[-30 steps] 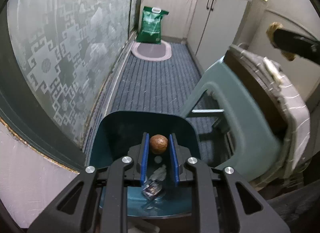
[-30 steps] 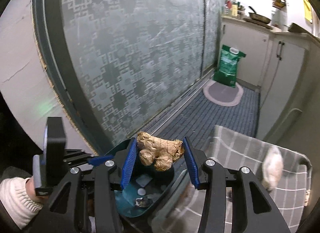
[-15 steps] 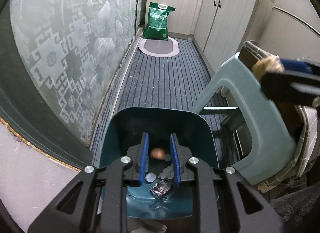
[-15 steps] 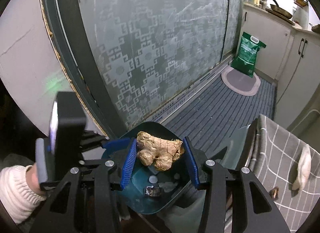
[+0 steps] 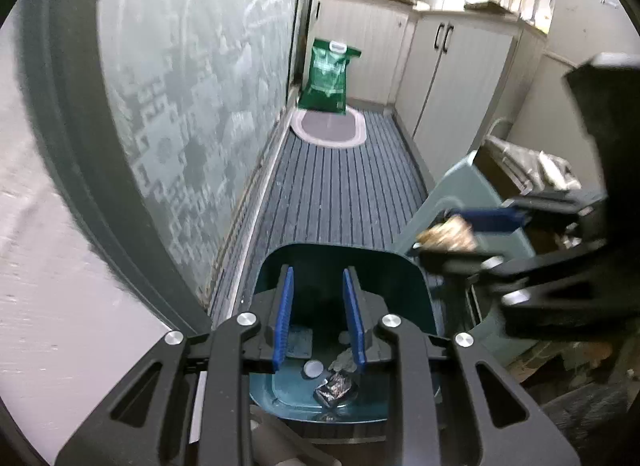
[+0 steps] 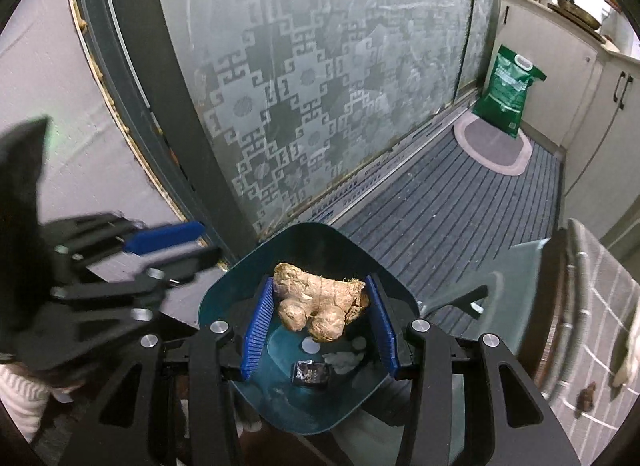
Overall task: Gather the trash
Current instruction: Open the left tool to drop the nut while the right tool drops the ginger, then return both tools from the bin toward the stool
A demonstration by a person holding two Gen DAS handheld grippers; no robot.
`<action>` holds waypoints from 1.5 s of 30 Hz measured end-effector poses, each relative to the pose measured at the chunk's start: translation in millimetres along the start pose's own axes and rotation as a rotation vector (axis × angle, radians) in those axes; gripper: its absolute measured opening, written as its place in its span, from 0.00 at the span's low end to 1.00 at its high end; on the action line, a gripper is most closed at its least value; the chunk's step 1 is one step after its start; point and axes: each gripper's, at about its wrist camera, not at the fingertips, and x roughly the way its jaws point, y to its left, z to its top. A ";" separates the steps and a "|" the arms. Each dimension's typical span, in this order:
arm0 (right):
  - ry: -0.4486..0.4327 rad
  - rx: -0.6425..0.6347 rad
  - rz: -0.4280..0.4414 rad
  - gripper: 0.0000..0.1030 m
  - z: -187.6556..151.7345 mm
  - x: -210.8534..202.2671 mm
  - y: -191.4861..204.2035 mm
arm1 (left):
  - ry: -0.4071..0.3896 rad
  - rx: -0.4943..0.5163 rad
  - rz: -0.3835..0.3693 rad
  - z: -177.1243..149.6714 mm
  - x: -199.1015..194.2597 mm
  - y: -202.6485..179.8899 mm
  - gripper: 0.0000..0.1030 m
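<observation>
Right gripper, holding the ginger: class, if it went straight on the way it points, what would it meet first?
Probably the floor of the teal bin. The right gripper, clamping the ginger, aims into it, near the dark wrapper; depth is uncertain.

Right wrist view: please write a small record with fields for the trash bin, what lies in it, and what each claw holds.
bin: dark teal bin, open top
inside: crumpled dark wrapper, small white pieces
right claw: shut on ginger root, above the bin
left claw: open, empty, jaws just opening, over the bin
</observation>
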 end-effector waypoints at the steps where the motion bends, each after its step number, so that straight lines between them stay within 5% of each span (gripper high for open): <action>1: 0.009 -0.001 0.002 0.45 0.3 4.1 1.7 | -0.011 -0.002 -0.003 0.7 -4.9 0.5 0.26; 29: 0.388 -0.093 -0.046 0.46 -52.0 111.4 18.2 | -0.163 0.005 -0.028 11.5 -71.9 8.3 0.22; 45: 0.417 -0.122 -0.054 0.46 -60.7 113.1 23.4 | -0.200 -0.015 -0.025 14.8 -83.2 9.5 0.22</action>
